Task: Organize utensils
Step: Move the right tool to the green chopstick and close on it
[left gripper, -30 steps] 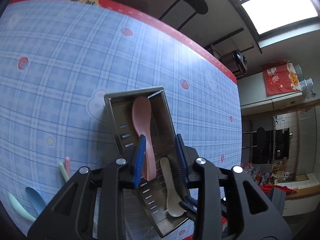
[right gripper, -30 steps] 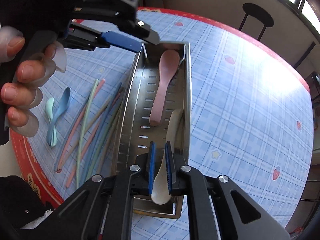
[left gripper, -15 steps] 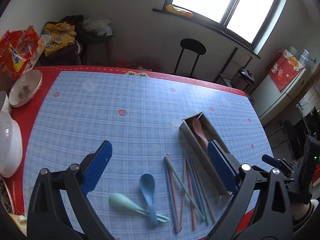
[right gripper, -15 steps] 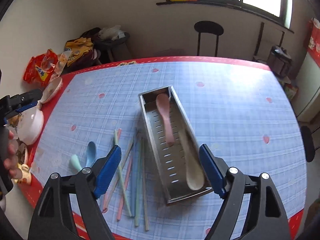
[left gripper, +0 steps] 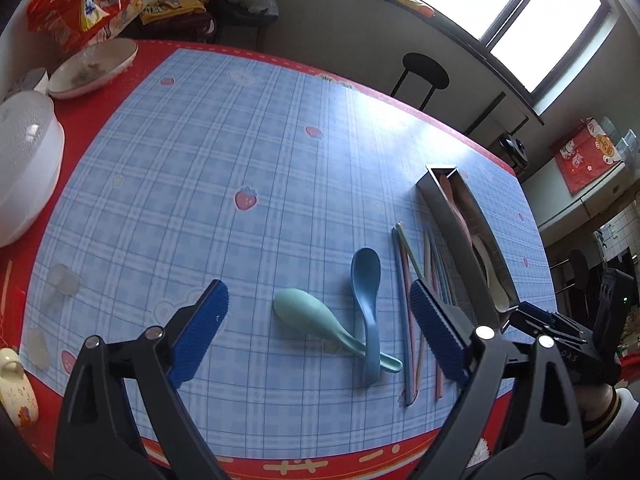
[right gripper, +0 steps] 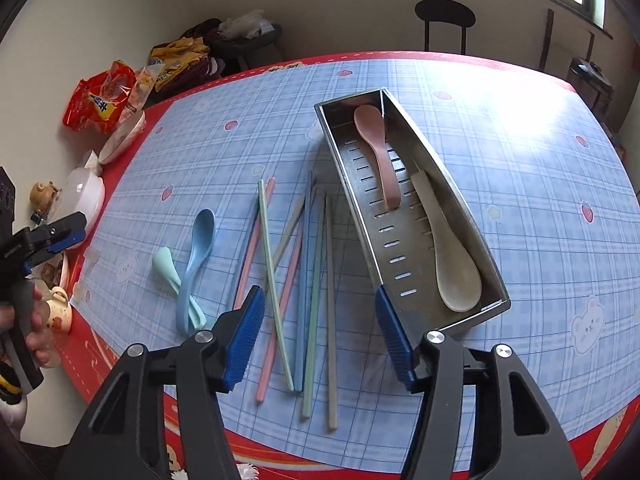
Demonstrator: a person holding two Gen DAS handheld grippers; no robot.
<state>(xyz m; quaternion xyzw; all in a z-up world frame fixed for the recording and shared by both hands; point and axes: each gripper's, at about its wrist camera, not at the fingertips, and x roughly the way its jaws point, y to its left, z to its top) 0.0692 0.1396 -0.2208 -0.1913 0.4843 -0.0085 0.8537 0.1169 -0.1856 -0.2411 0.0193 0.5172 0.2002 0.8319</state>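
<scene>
In the steel tray point(right gripper: 476, 216), pink spoon point(right gripper: 378, 148) and cream spoon point(right gripper: 448, 256); both tools spread wide, empty.

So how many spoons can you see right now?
4. Pink spoon and cream spoon lie in the metal tray; blue spoon and green spoon lie crossed on the tablecloth.

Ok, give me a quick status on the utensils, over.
Left gripper open, empty. Right gripper open, empty. Pink spoon, cream spoon in metal tray. Blue spoon, green spoon, chopsticks loose on table.

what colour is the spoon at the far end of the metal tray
Pink spoon in the metal tray; clearest in the right wrist view.
</scene>
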